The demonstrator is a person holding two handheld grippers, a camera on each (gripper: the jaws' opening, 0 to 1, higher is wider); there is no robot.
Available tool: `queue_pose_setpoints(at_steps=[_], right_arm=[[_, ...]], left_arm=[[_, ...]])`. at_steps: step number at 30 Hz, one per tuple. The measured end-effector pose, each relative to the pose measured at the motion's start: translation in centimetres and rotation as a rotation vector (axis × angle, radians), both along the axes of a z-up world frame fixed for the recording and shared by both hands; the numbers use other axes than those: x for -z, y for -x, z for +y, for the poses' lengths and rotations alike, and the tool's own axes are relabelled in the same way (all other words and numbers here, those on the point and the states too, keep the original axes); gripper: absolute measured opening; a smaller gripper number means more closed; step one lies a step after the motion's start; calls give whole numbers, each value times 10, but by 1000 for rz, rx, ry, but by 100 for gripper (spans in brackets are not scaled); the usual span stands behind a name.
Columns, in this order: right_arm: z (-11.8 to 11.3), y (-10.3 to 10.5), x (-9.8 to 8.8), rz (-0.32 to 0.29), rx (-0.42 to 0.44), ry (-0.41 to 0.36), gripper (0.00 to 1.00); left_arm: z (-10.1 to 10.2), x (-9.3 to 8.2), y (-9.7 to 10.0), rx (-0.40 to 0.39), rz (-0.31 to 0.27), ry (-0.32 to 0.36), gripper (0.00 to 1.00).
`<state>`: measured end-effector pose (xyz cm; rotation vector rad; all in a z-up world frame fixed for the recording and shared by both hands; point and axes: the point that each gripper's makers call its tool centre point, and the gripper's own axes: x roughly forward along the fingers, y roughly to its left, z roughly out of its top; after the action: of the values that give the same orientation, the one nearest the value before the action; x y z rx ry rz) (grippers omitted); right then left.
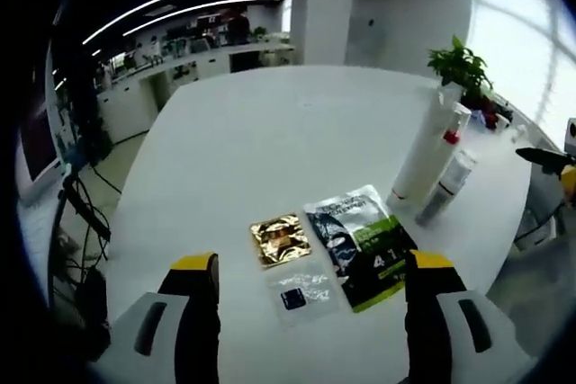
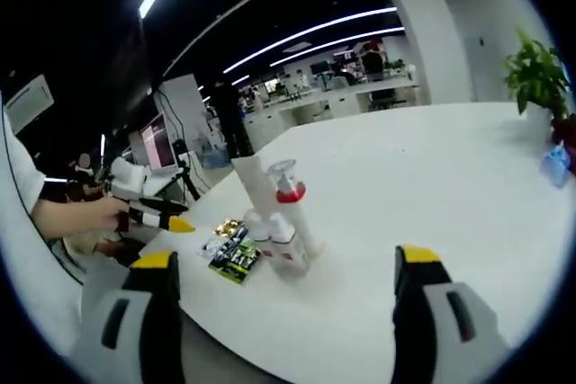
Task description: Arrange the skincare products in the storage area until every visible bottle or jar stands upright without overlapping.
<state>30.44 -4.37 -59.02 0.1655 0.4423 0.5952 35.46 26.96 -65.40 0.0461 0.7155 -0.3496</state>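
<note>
Two containers, a tall white tube (image 1: pixel 426 155) and a slimmer clear-capped bottle (image 1: pixel 447 186) just beside it, appear to lie on the white bench (image 1: pixel 243 150) in the left gripper view, their long axes running up and to the right, off to the right of the gap between the left gripper (image 1: pixel 310 281) and its yellow-tipped fingers (image 1: pixel 193 267), which stand spread wide with nothing between them. Nearer, straight ahead of those fingers, lie three flat items: a gold foil sachet (image 1: pixel 280 238), a small clear sachet (image 1: pixel 300 293) and a dark-and-green sheet mask packet (image 1: pixel 360 245); a potted plant (image 1: pixel 462 67) sits at the bench's far edge. From the right gripper view, the white tube (image 2: pixel 255 188) rises tilted, a pump bottle with a red collar (image 2: pixel 290 200) leans against it, and a smaller container, too blurred to name, sits at their foot, all ahead and slightly left of the right gripper (image 2: pixel 283 281), whose fingers (image 2: pixel 414 263) are likewise apart and empty. The left gripper (image 2: pixel 148 209), held in a person's hand (image 2: pixel 76 216), enters from the left, beyond the packets (image 2: pixel 236 256). Judging by the framing, the right gripper looks more squarely lined up on the leaning containers, which still need standing up.
</note>
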Motion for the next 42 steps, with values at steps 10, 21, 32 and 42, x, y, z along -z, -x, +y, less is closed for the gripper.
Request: queue_pose_setpoints(at_steps=[10,21,32,42], right_arm=[[1,10,-8,-17,-7,-4,100],[-4,26,-9,-24,11,-11,100],[-7,38,-8,-25,31,-18,100],[-7,38,-9,-28,39,-23,100]], left_arm=[[7,-5,33,1,1,26,90],[4,-11,58,46,-22,26,97],[5,-24,80,52,-61,46,97],[21,-29,83,27,-72,40,97]])
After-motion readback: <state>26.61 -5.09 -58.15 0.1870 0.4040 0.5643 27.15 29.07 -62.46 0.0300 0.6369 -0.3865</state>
